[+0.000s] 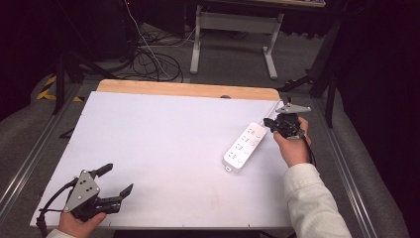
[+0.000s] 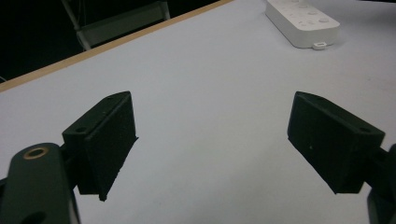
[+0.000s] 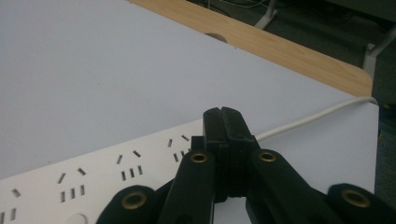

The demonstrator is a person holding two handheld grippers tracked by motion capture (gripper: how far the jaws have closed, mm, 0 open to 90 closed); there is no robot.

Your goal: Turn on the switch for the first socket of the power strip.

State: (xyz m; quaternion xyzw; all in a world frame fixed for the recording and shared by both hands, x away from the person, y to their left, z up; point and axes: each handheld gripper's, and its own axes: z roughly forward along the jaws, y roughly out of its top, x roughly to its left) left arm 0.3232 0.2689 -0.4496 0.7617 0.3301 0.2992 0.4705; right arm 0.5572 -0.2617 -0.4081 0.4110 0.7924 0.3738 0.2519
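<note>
A white power strip [image 1: 243, 146] lies at an angle on the right part of the white table top [image 1: 158, 148], its white cord [image 3: 322, 114] running off toward the far right corner. My right gripper [image 1: 268, 122] sits at the strip's far end, jaws pressed together with nothing between them; in the right gripper view its shut tip [image 3: 223, 113] hovers over the strip's sockets [image 3: 126, 170]. My left gripper [image 1: 118, 179] rests near the table's front left corner, jaws wide apart and empty. The left gripper view has the strip [image 2: 302, 21] far off at upper right.
A wooden strip [image 1: 188, 89] edges the table's far side. Beyond it the floor holds cables [image 1: 148, 59] and a white table leg frame [image 1: 233, 39]. Metal rails [image 1: 346, 173] run along both sides of the table.
</note>
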